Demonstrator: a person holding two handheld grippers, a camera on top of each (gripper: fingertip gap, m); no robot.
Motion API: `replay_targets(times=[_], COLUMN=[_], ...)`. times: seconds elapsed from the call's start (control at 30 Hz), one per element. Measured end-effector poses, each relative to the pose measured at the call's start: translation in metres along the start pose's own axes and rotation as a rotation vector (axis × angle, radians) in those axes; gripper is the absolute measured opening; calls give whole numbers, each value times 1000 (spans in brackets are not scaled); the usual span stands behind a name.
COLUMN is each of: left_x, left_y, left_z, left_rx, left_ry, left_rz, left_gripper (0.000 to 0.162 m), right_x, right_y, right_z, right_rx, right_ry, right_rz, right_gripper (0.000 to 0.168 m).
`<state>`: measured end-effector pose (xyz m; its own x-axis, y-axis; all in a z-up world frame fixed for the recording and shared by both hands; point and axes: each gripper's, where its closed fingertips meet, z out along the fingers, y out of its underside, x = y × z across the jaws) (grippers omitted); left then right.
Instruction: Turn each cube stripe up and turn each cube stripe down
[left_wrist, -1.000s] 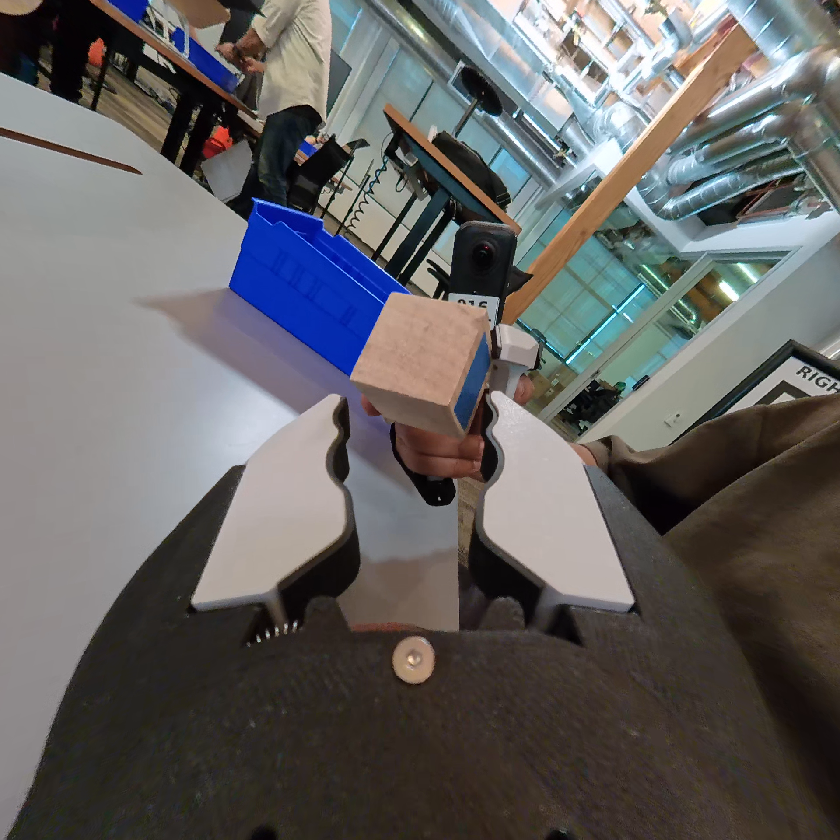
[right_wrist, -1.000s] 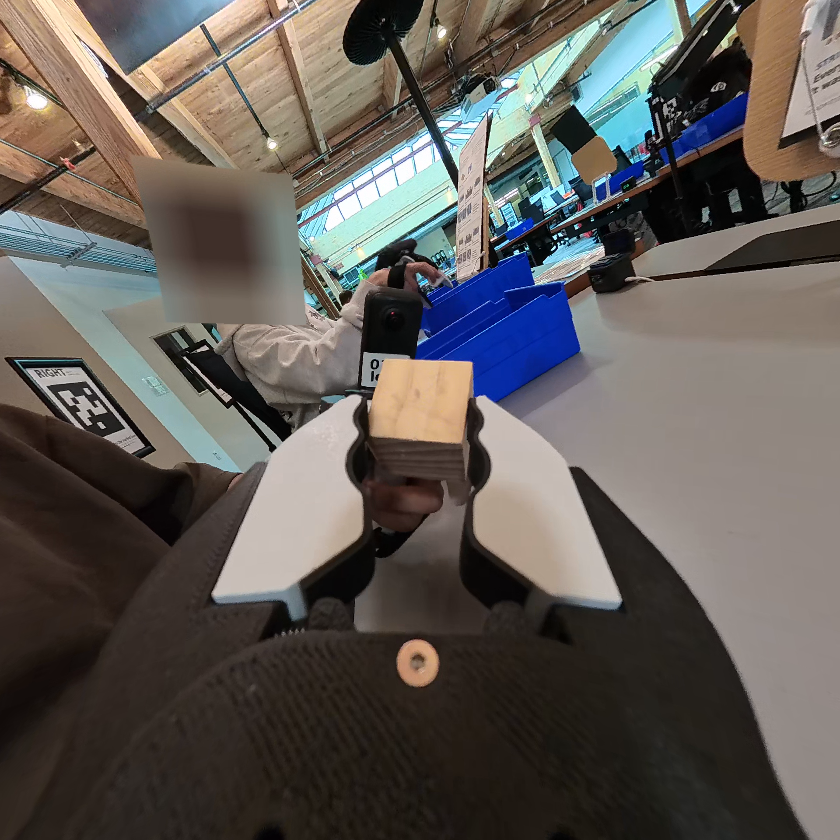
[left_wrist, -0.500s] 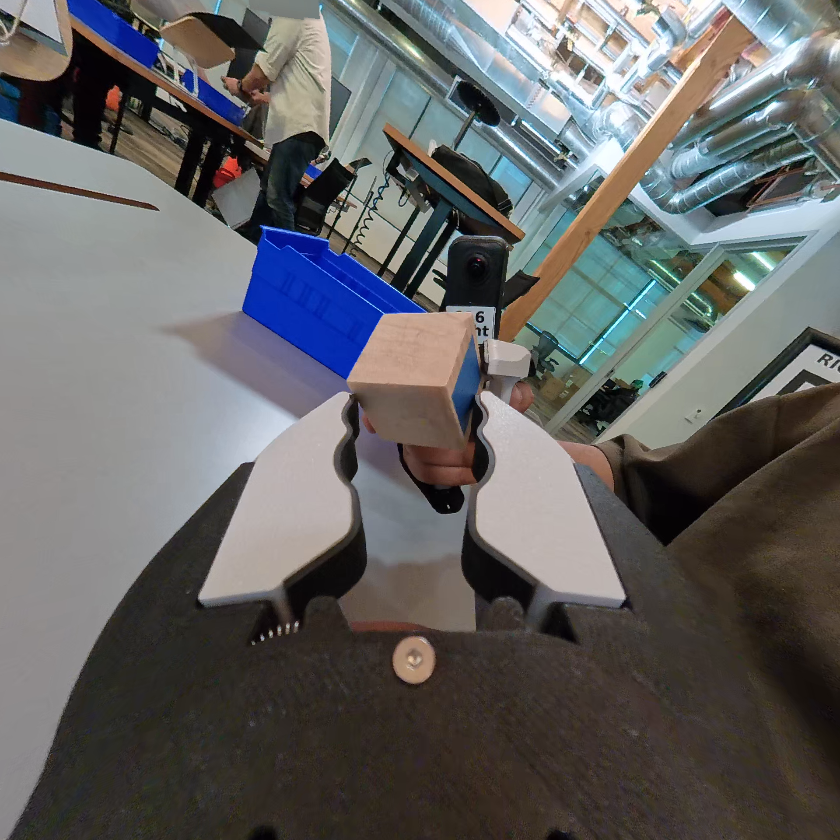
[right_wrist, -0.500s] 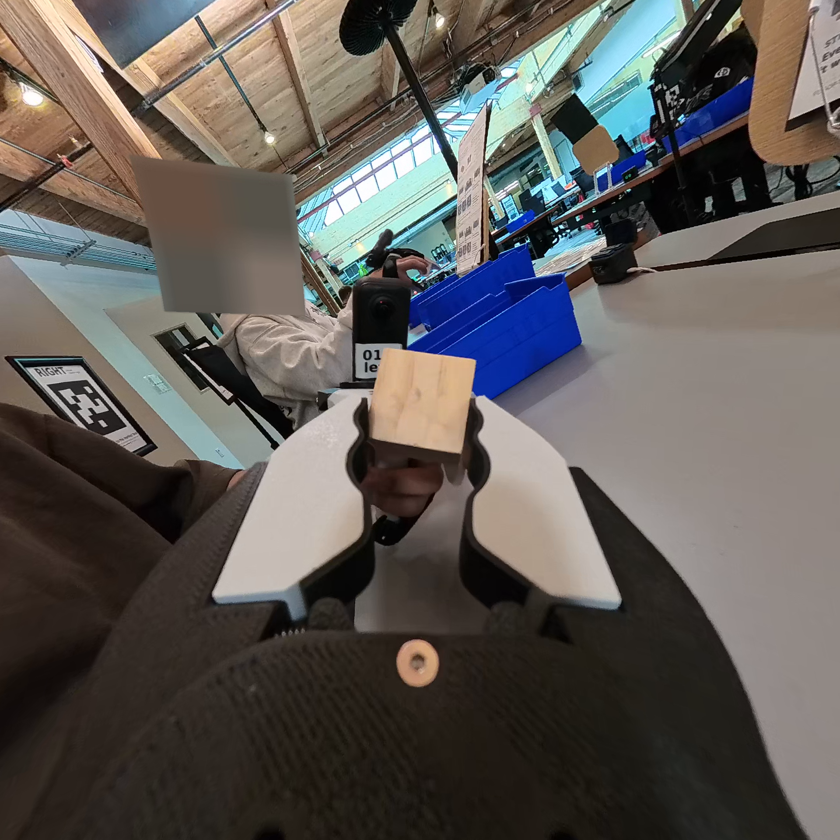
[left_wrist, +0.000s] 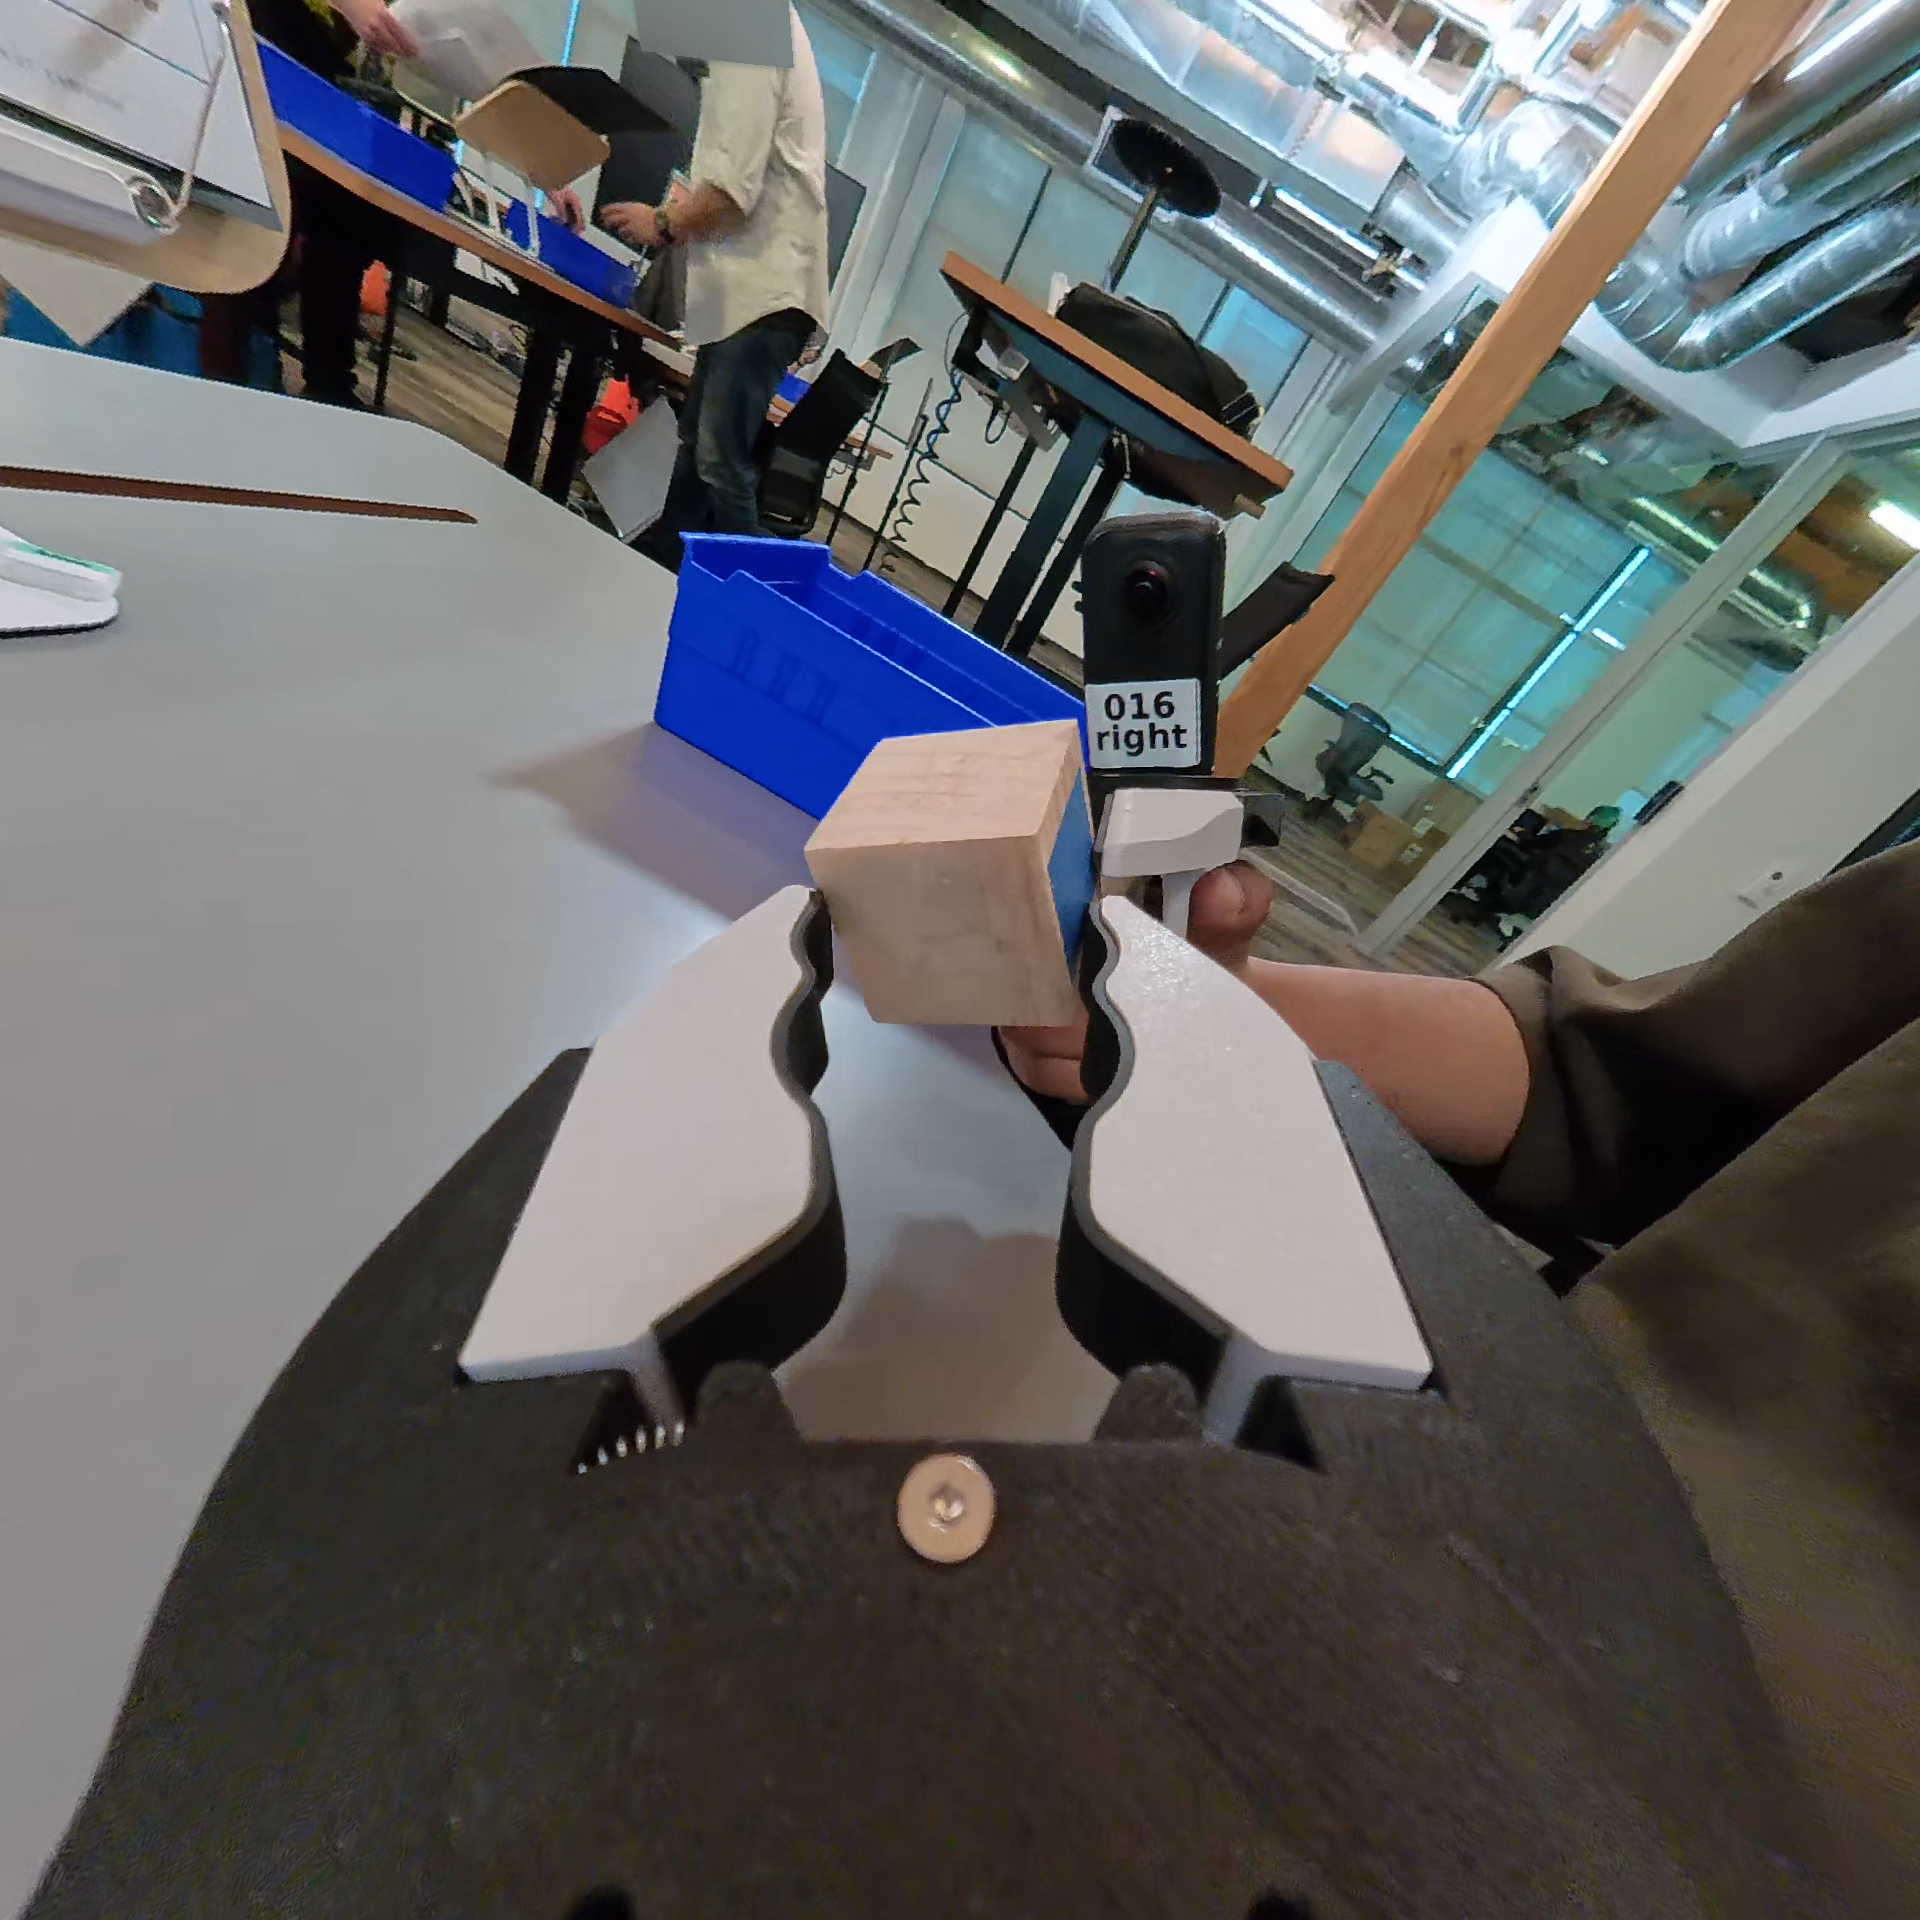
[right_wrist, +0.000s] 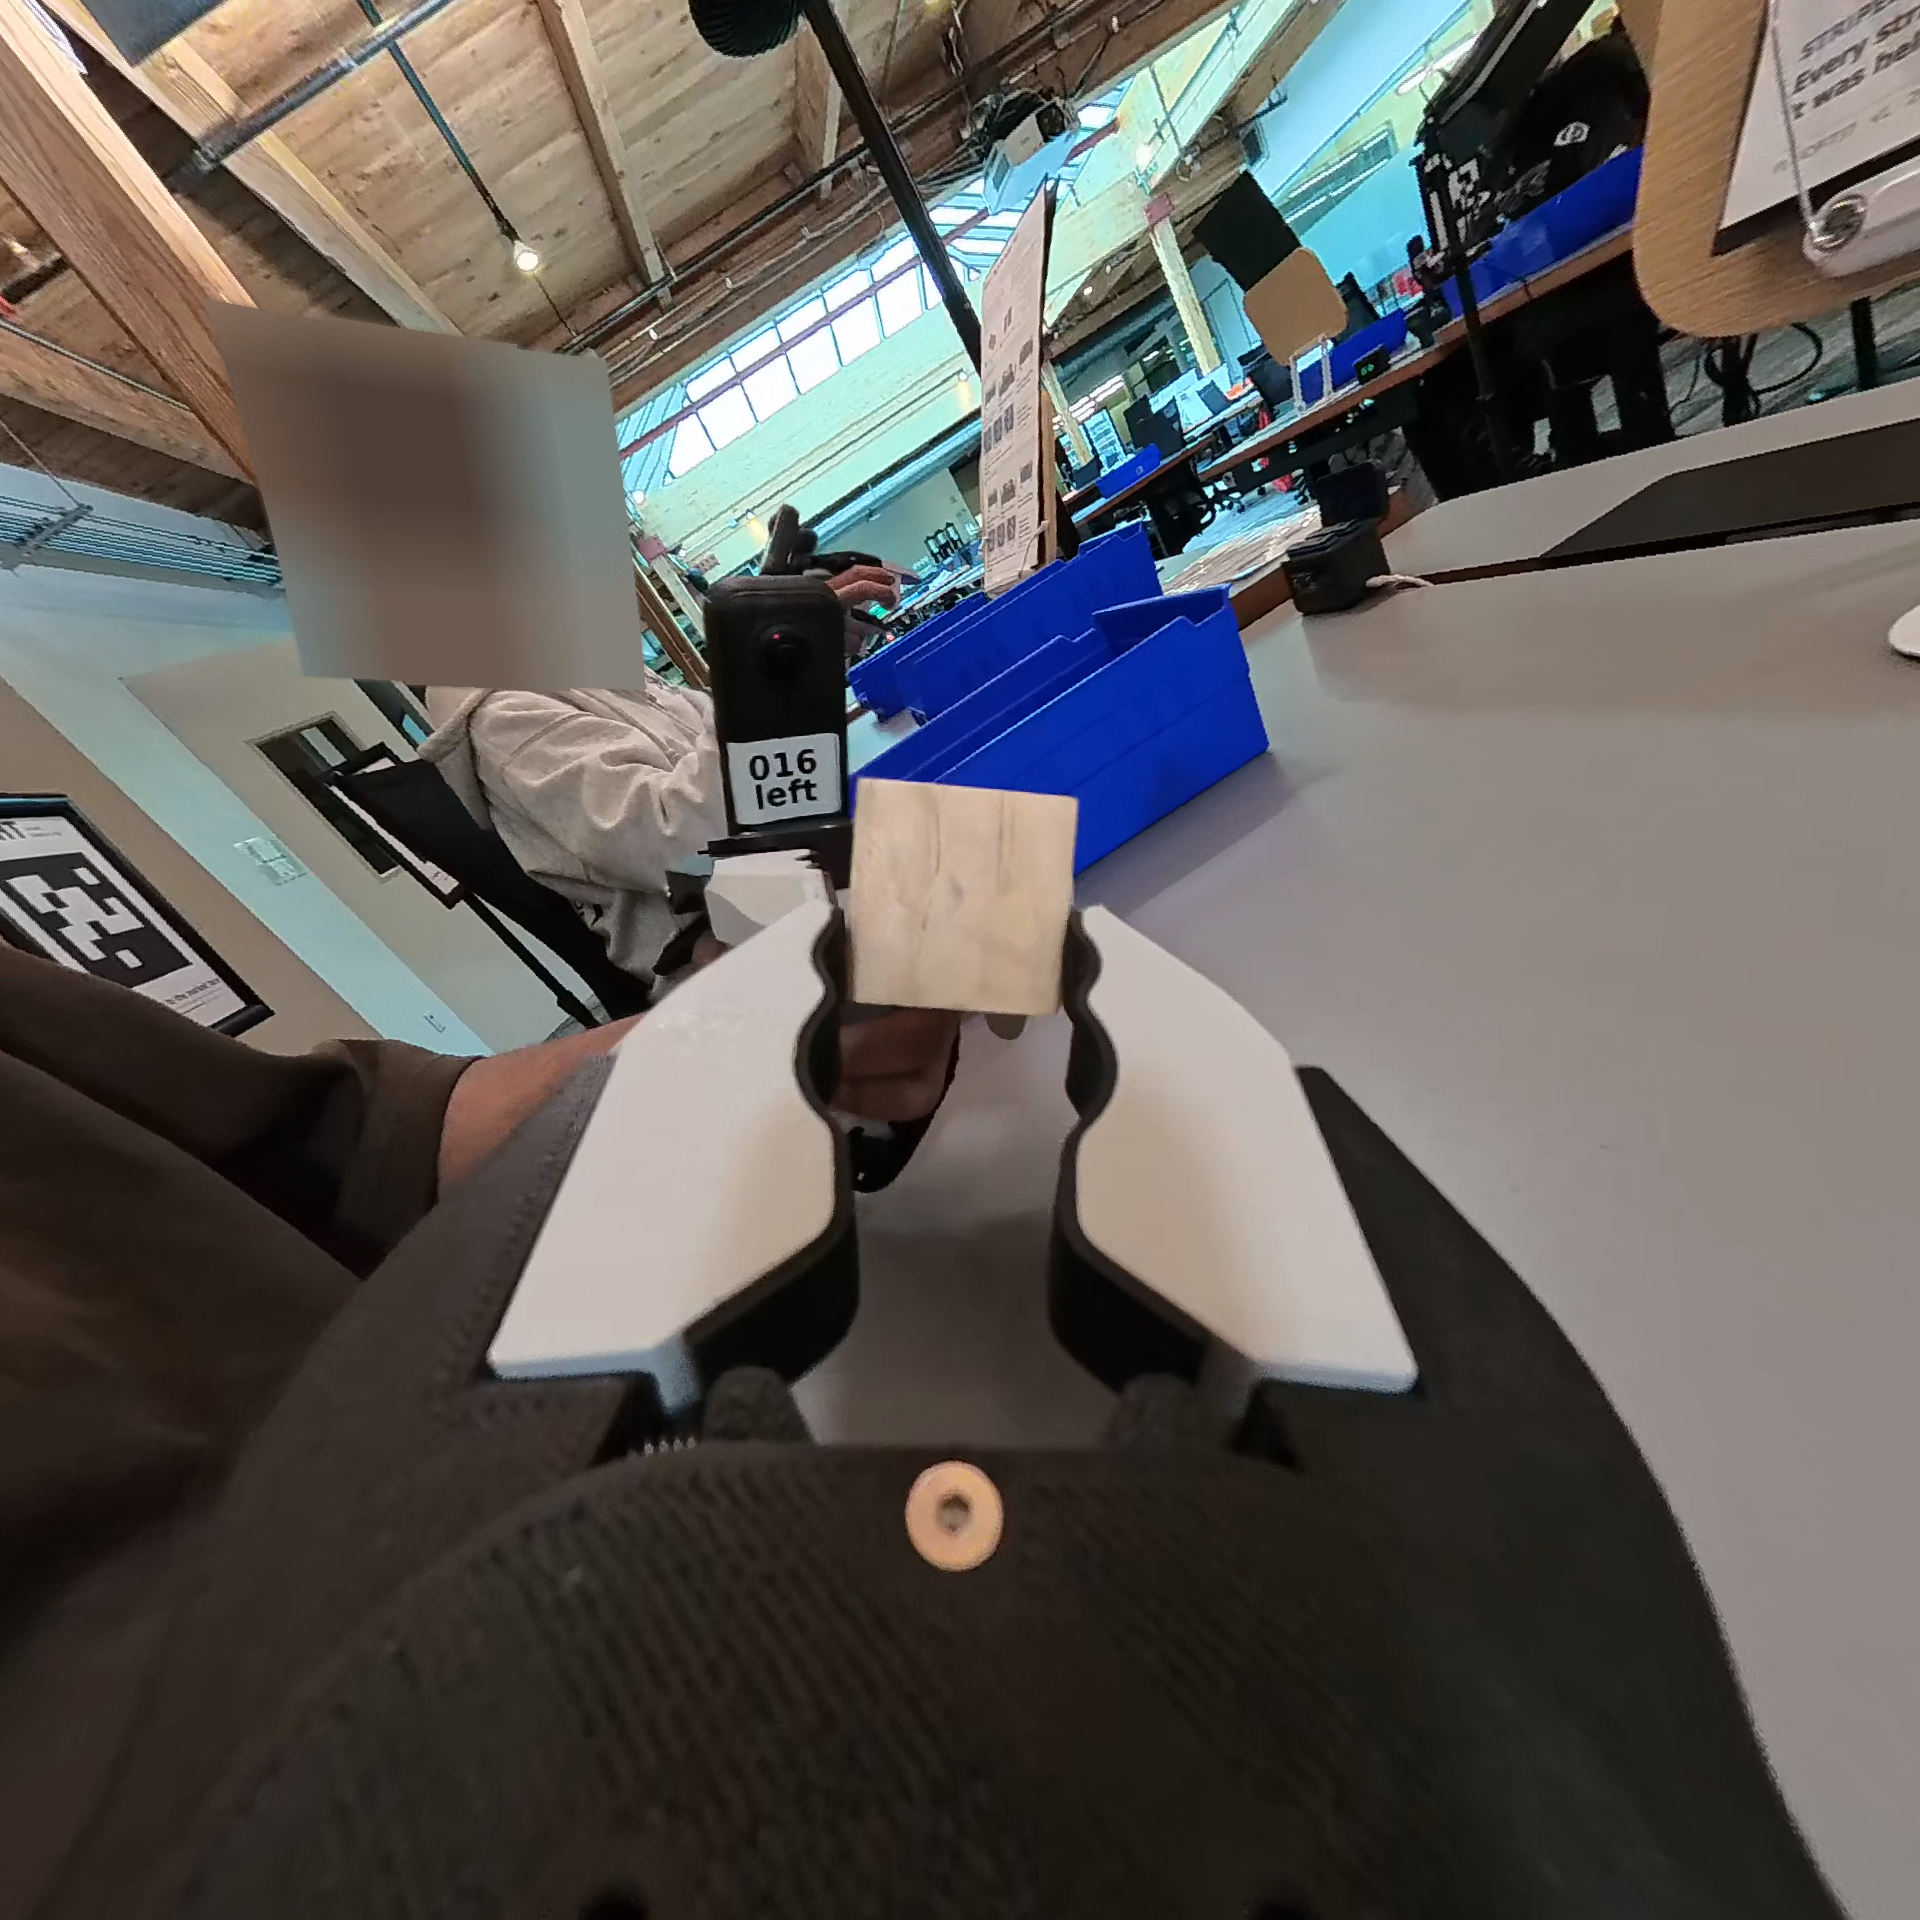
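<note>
Since the earlier frame we are seeing the left gripper (left_wrist: 954, 914) closing in around the wooden cube (left_wrist: 951, 878), which was sitting off to its right fingertip a second ago.

Item, one cube: pale wood, plain grain on the near and top faces, a blue stripe face turning toward the right in the left wrist view. It is hanging in the air above the grey table (left_wrist: 312, 883), nearer to us than the blue bin (left_wrist: 821, 681).

Item, two grippers. The right gripper (right_wrist: 954, 935) is pinching the cube (right_wrist: 961, 909) between both fingertips, partly open to the cube's width. The left gripper's fingers (left_wrist: 717, 1091) are standing about a cube-width apart on either side of the cube; whether they are pressing it we cannot tell.

Item, blue bins beyond the cube: one in the left wrist view, at least two in the right wrist view.
</note>
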<state>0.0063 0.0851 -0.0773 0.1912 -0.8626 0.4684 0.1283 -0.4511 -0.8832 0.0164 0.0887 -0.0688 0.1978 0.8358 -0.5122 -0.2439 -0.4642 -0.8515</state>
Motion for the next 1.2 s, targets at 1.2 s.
replay_targets(times=[1.2], left_x=[-39], left_y=[-10], left_z=[-45], left_rx=[-44], left_ry=[-199], left_rz=[372], left_gripper=[48], right_x=[22], right_y=[-1], right_z=[-7], right_rx=[1], right_ry=[93], right_rz=[52], right_gripper=[36])
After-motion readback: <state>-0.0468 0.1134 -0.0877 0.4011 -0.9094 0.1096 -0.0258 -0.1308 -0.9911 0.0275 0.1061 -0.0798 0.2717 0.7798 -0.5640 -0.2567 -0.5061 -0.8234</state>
